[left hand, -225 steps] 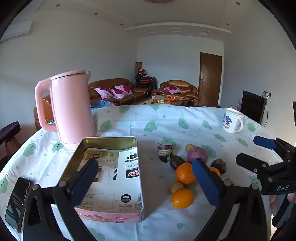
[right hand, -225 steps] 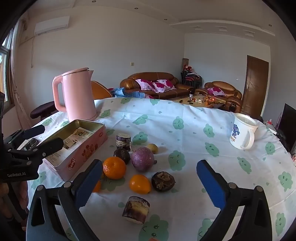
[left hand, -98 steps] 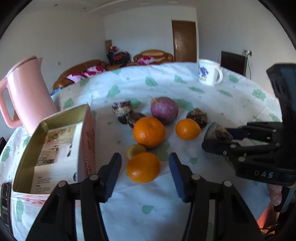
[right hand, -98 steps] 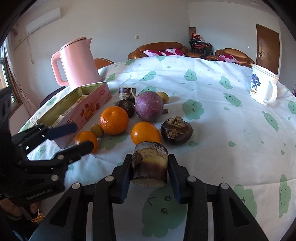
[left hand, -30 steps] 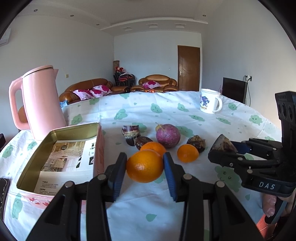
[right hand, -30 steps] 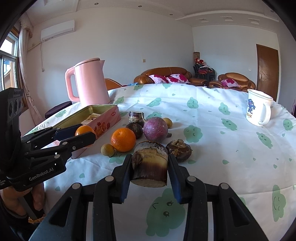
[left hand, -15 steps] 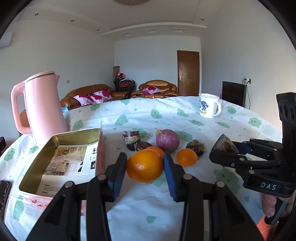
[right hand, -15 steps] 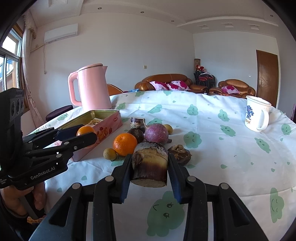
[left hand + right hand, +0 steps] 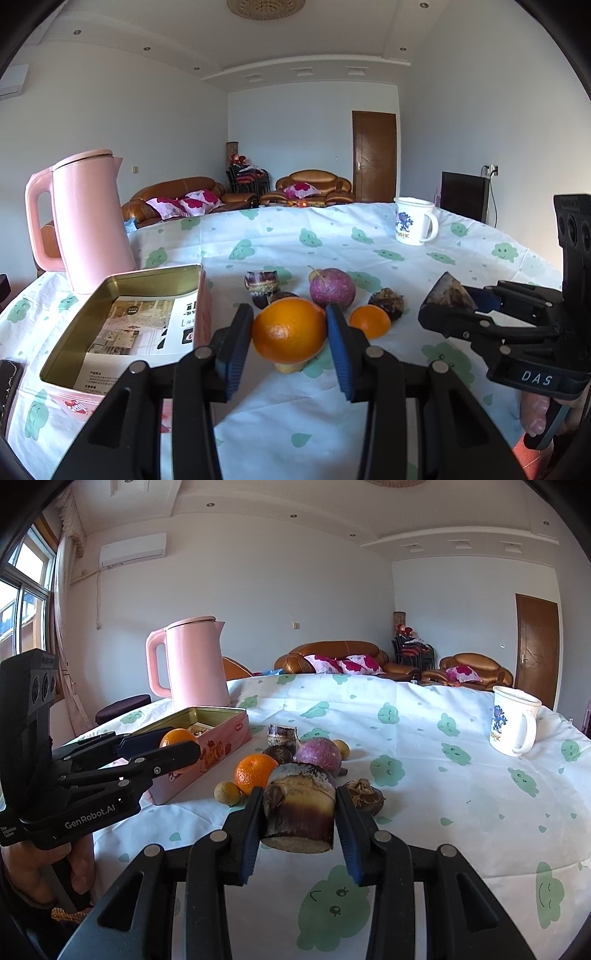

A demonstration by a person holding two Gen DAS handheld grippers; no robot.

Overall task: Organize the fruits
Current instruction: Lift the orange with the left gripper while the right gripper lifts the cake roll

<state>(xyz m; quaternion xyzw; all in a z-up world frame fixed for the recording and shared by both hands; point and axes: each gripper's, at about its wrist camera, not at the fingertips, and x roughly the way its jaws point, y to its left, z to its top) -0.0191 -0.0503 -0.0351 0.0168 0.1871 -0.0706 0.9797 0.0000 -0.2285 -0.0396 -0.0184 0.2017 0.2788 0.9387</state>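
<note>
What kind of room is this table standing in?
Most likely the living room of a home. Brown sofas with pink cushions stand behind the table, an air conditioner hangs high on the wall, and a kettle and a mug share the cloth with the fruit.

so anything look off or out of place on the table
Nothing is spilled or tipped. The only oddity: the pink tin holds a printed leaflet instead of fruit, and a dark phone lies at the table edge beside it.
</note>
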